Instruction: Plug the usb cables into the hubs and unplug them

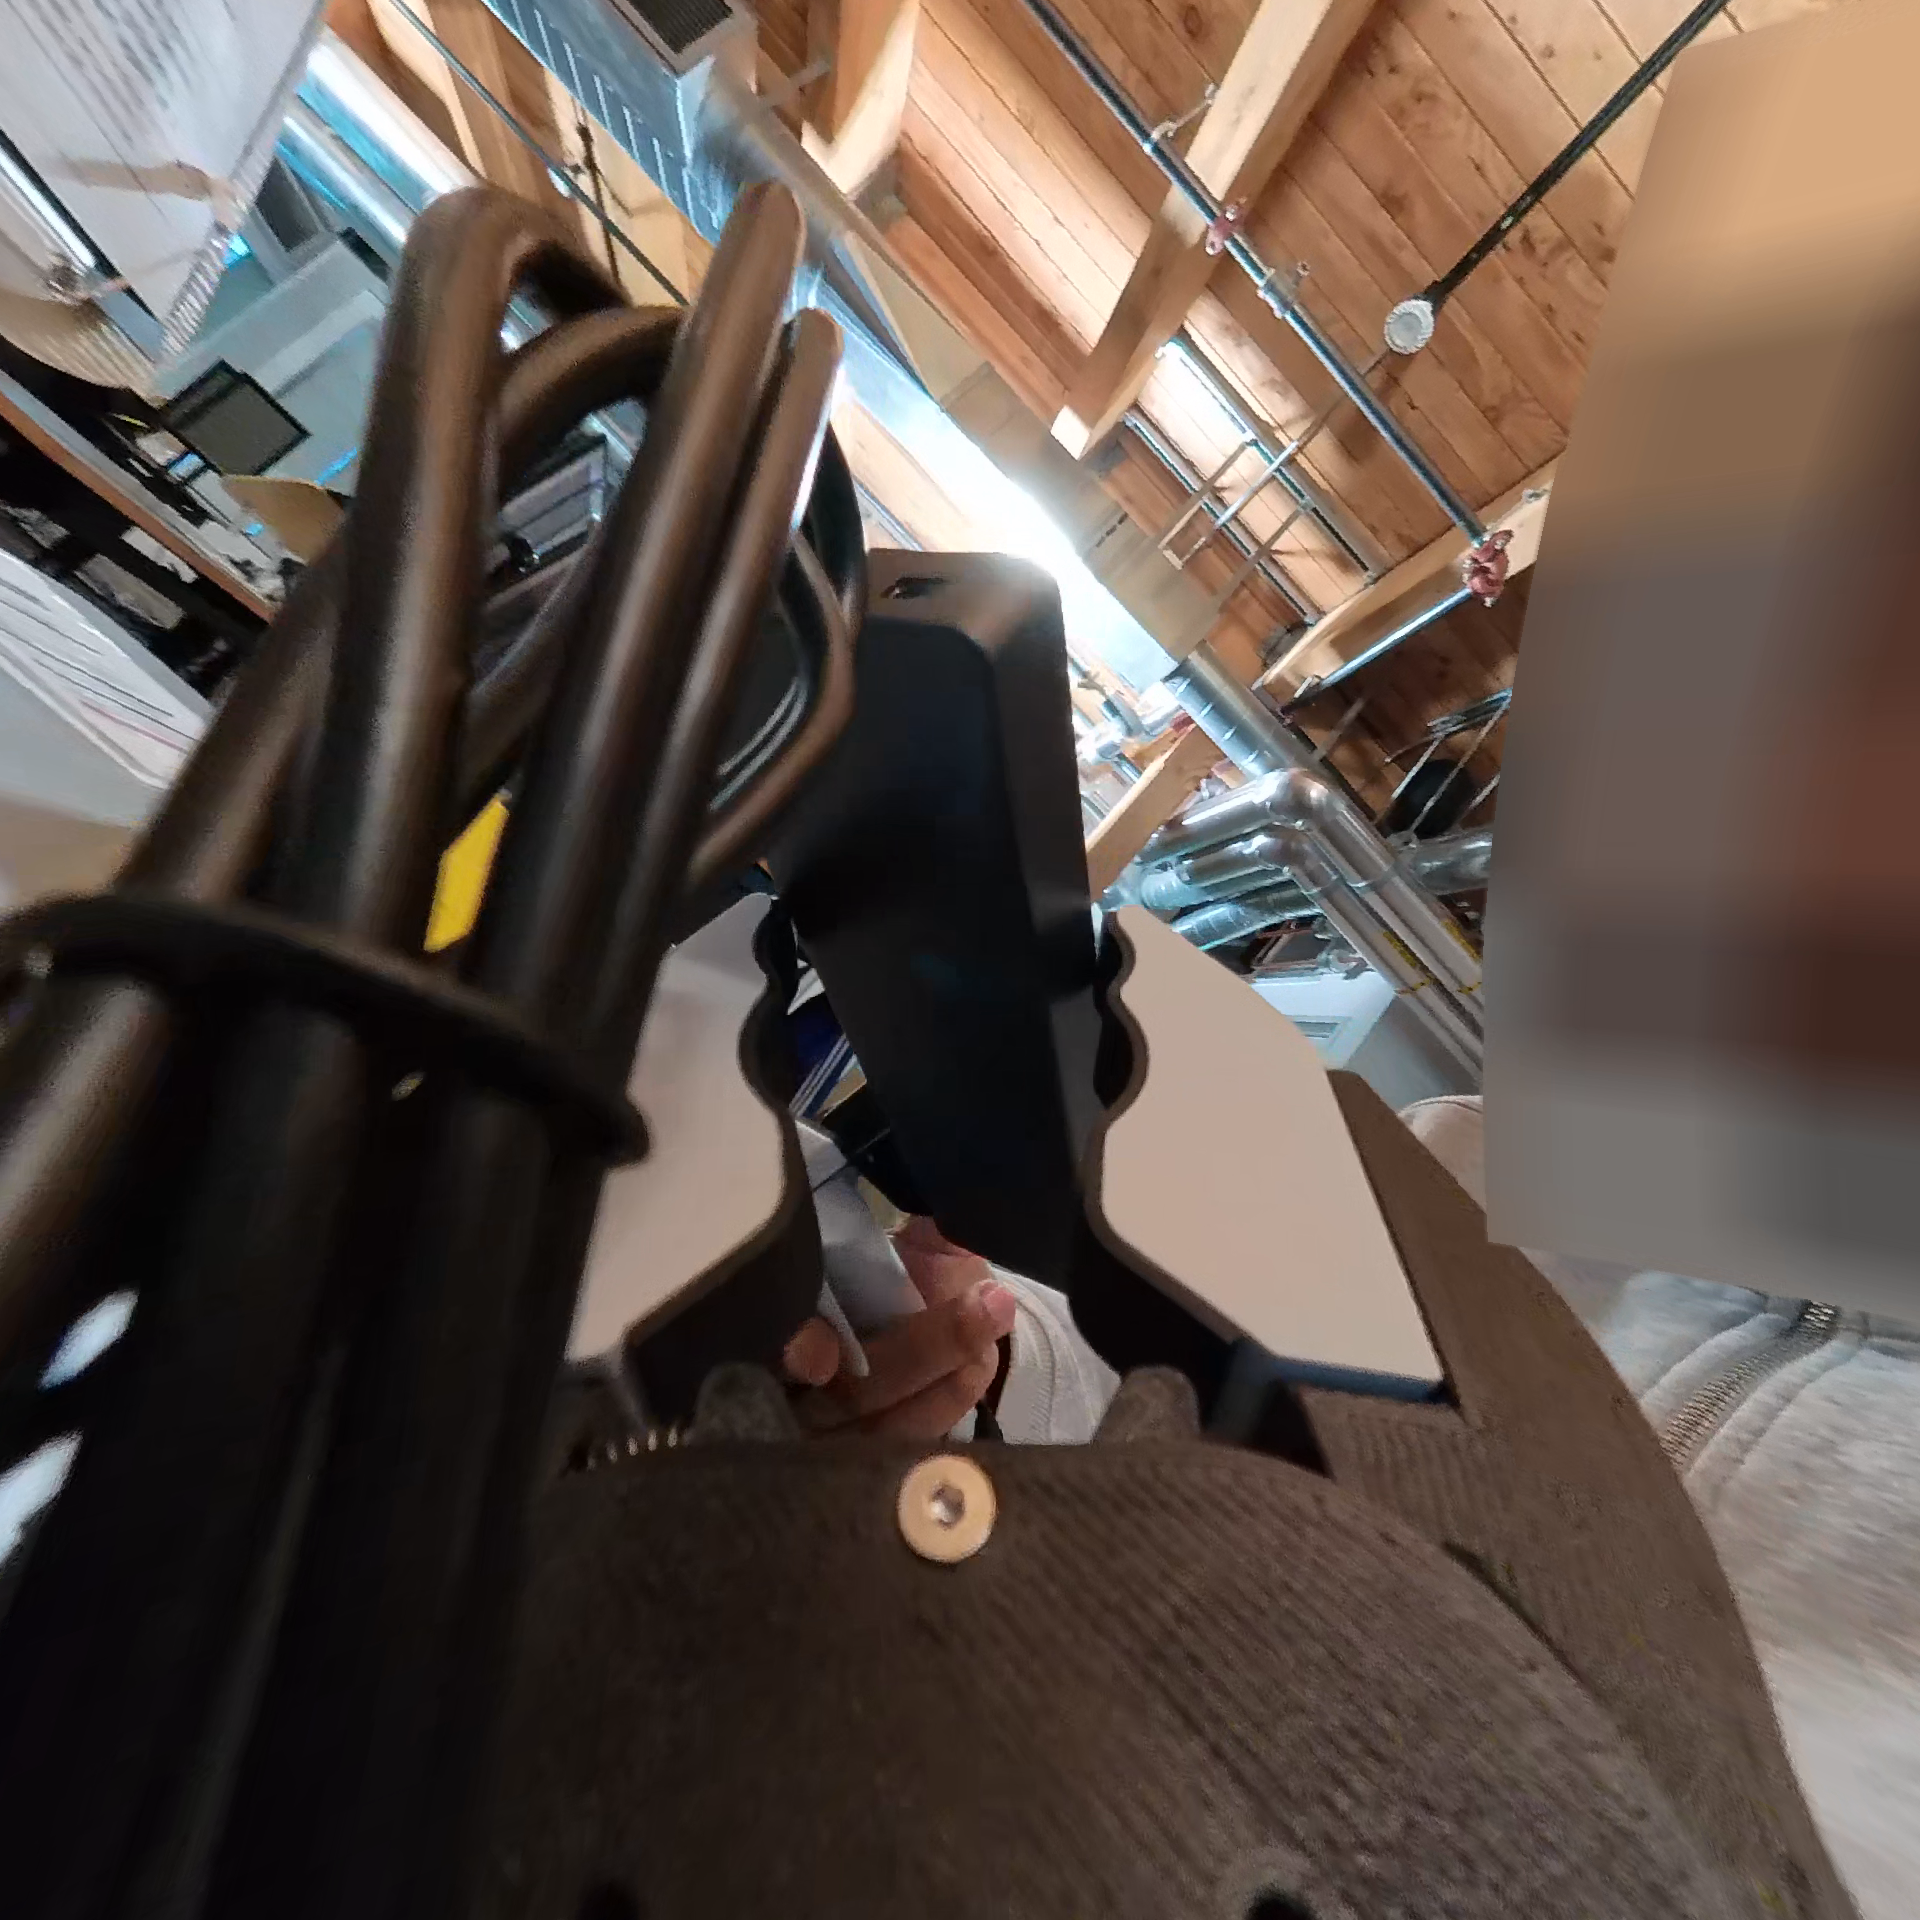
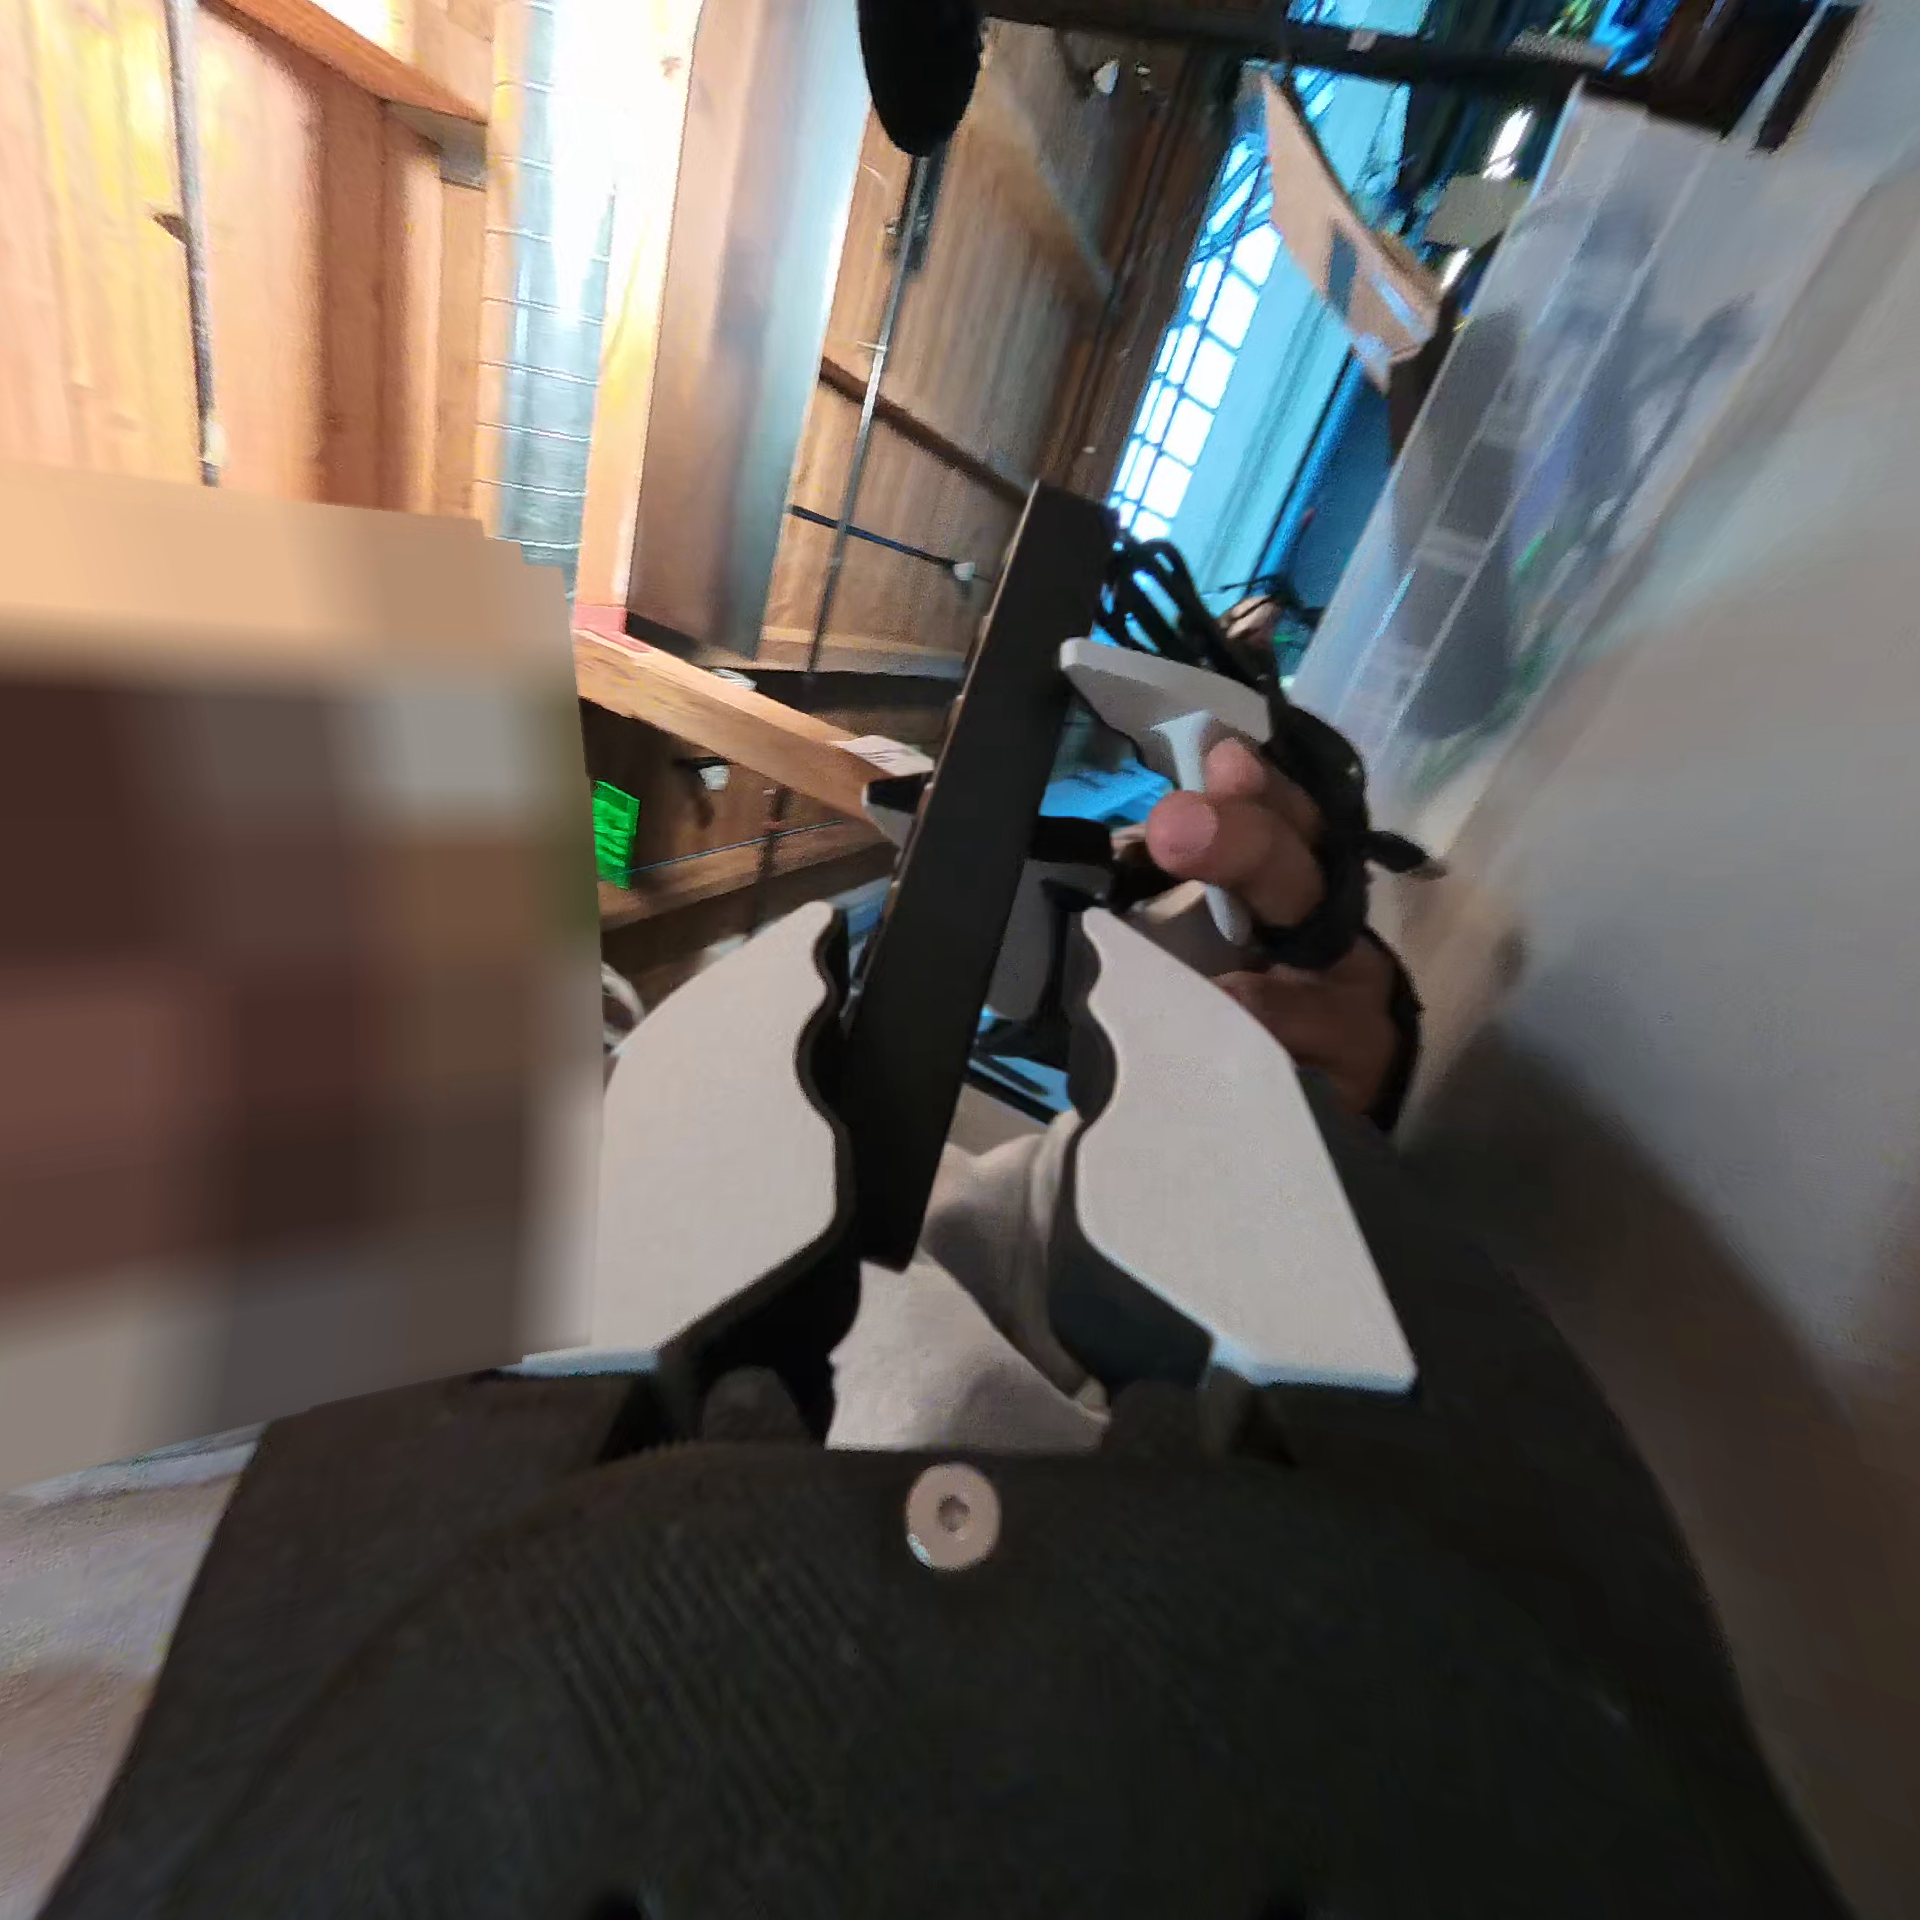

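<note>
Left wrist view, left gripper [image 1: 935, 1049] clamping black hub [image 1: 935, 831]

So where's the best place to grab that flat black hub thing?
Pinch the hub across its two broad flat faces, near the end closest to the camera, coming in along its length. It's a thin slab, so those faces should sit flat against the jaws, and the slotted far end stays free. The right gripper straddles it that way, jaws open.
</note>
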The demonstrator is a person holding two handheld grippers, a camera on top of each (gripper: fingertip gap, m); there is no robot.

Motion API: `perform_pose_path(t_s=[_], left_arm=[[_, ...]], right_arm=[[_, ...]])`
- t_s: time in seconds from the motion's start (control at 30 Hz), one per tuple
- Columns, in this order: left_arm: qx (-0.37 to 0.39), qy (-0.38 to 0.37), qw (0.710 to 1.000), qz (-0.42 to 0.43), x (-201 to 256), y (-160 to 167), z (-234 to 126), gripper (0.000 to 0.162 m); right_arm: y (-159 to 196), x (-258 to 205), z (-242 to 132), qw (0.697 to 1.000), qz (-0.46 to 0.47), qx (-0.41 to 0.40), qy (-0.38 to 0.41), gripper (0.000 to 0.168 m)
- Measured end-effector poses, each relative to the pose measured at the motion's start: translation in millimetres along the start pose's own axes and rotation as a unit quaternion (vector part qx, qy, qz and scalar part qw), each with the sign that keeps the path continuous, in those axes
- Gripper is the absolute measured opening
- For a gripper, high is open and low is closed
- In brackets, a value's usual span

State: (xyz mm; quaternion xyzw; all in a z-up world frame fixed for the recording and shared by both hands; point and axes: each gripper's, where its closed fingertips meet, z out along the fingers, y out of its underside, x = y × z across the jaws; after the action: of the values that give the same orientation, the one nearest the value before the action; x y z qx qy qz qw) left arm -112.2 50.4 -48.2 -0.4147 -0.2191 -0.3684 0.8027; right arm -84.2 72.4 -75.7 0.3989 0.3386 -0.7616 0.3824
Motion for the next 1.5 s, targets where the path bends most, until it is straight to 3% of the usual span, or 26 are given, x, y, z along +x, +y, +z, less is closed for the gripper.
perform_pose_path(t_s=[0.03, 0.2, 0.37, 0.6, 0.77, 0.83, 0.97, 1.17, 1.23, 1.37, 1.5], left_arm=[[0.004, -0.005, 1.0, 0.004, -1.2, -1.7, -0.7, 0.056], [0.018, -0.026, 0.999, 0.012, -7.8, -9.2, -4.9, 0.056], [0.027, -0.078, 0.996, 0.034, -22.0, -16.0, -10.6, 0.056], [-0.006, -0.13, 0.986, 0.104, -29.8, -8.0, -9.2, 0.055], [-0.037, -0.123, 0.983, 0.13, -23.5, 8.0, -1.3, 0.055], [-0.043, -0.127, 0.981, 0.138, -23.9, 12.3, 0.3, 0.055], [-0.04, -0.117, 0.985, 0.121, -22.4, 10.8, 0.2, 0.055], [-0.05, -0.106, 0.987, 0.113, -20.8, 15.5, 3.6, 0.072], [-0.054, -0.108, 0.986, 0.112, -22.2, 16.8, 3.9, 0.074], [-0.053, -0.133, 0.983, 0.112, -30.2, 15.8, 2.7, 0.085], [-0.054, -0.117, 0.987, 0.101, -26.6, 16.6, 3.8, 0.076]], right_arm=[[-1.5, 1.5, -1.4, 1.0, -0.017, -0.002, 0.016, 0.04], [-20.1, 10.8, -14.5, 0.987, -0.114, 0.027, 0.107, 0.044], [-42.6, 1.4, -28.9, 0.951, -0.245, 0.06, 0.177, 0.048], [-15.1, 16.2, -11.4, 0.853, -0.442, -0.054, 0.272, 0.068], [-0.2, 30.4, -8.8, 0.826, -0.467, -0.111, 0.296, 0.062], [4.1, 32.2, -9.4, 0.828, -0.459, -0.126, 0.297, 0.054], [6.6, 32.0, -10.1, 0.834, -0.446, -0.134, 0.296, 0.054], [-1.8, 17.8, -10.5, 0.923, -0.307, -0.07, 0.221, 0.054], [-7.0, 14.8, -12.6, 0.938, -0.276, -0.049, 0.204, 0.053], [-2.9, 13.1, -9.6, 0.94, -0.275, -0.056, 0.193, 0.054], [7.6, 14.3, -3.7, 0.937, -0.284, -0.077, 0.188, 0.053]])
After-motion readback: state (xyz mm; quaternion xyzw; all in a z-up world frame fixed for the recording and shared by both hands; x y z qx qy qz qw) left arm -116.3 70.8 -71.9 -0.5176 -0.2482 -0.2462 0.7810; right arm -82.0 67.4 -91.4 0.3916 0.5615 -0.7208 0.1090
